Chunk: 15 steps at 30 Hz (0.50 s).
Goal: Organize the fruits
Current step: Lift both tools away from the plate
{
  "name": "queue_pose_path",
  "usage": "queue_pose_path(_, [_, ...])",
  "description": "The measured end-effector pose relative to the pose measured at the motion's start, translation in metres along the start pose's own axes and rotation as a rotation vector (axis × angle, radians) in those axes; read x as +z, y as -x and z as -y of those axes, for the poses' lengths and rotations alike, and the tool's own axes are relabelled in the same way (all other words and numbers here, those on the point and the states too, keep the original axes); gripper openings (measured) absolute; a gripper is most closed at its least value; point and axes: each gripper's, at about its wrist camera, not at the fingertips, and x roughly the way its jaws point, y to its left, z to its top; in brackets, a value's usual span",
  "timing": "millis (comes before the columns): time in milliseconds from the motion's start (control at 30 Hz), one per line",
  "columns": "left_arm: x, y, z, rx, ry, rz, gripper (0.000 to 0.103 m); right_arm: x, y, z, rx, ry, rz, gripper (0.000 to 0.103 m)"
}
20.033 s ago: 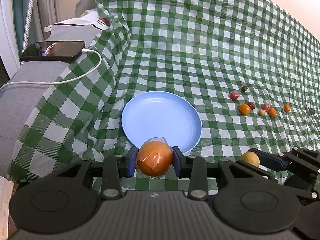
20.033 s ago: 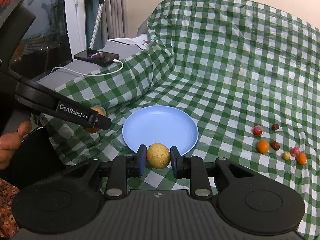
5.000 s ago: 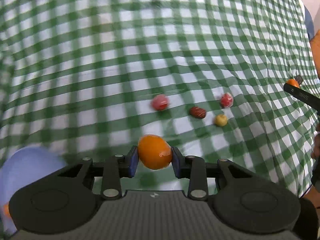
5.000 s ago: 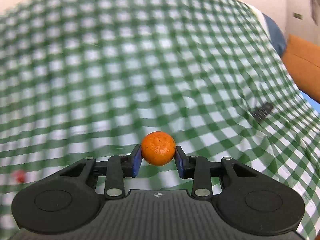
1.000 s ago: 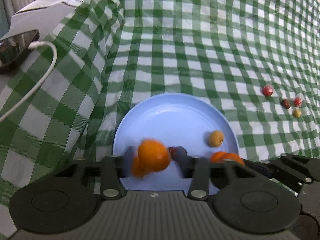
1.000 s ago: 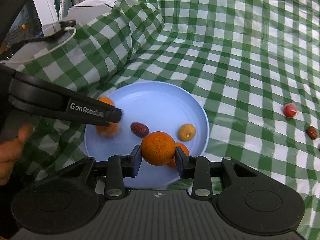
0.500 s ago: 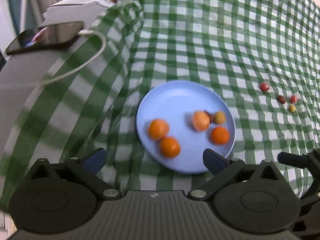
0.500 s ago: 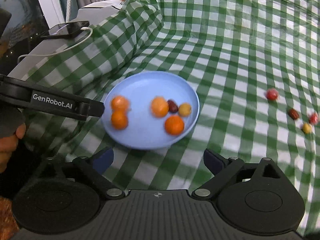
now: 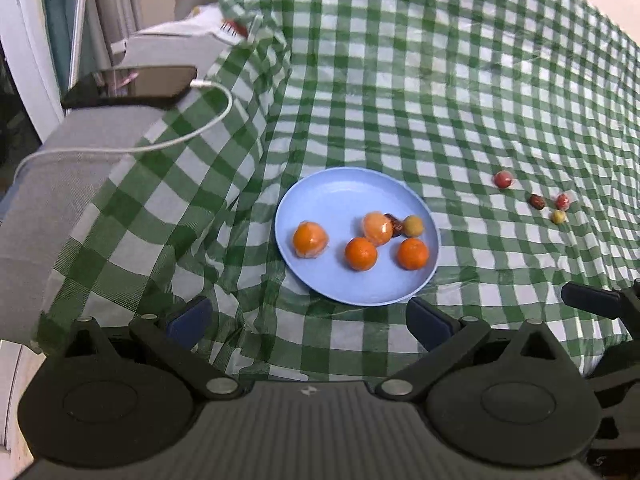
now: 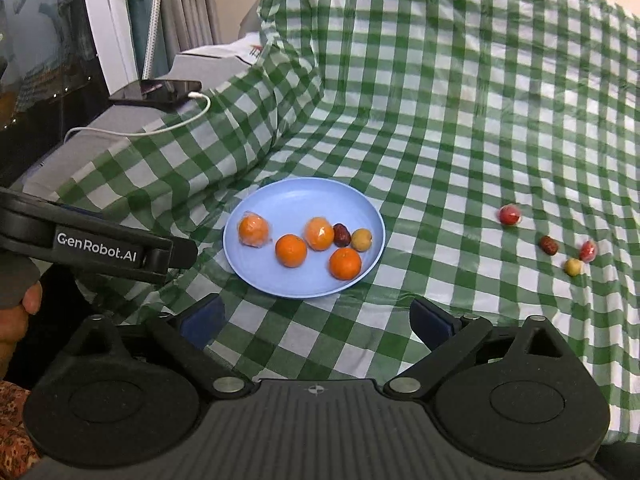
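Note:
A blue plate (image 9: 340,196) (image 10: 296,200) sits on the green checked cloth and holds several fruits. Among them are a wrapped orange (image 9: 310,240) (image 10: 253,231), two bare oranges (image 9: 361,254) (image 10: 345,263), a dark date (image 10: 341,235) and a small yellow fruit (image 9: 413,226). Several small fruits lie loose on the cloth to the right: a red one (image 9: 503,179) (image 10: 509,215), a dark date (image 9: 537,201) and a yellow one (image 10: 573,267). My left gripper (image 9: 308,320) is open and empty, short of the plate. My right gripper (image 10: 316,322) is also open and empty, just in front of the plate.
A phone (image 9: 132,86) on a white cable (image 9: 192,136) lies on a grey ledge at the left. One left-gripper finger (image 10: 172,254) reaches in from the left, with a person's hand (image 10: 16,312) below it. A right-gripper finger (image 9: 592,304) shows at the right edge.
Both grippers have let go of their oranges, which now lie on the plate. Both have opened wide and drawn back and up from the plate.

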Motion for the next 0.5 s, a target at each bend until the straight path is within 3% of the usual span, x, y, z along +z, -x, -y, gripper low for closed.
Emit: queue_pose_path(500, [-0.009, 0.027, 0.005, -0.002, -0.008, 0.055, 0.103, -0.005, 0.024, -0.007, -0.013, 0.011, 0.059, 0.100])
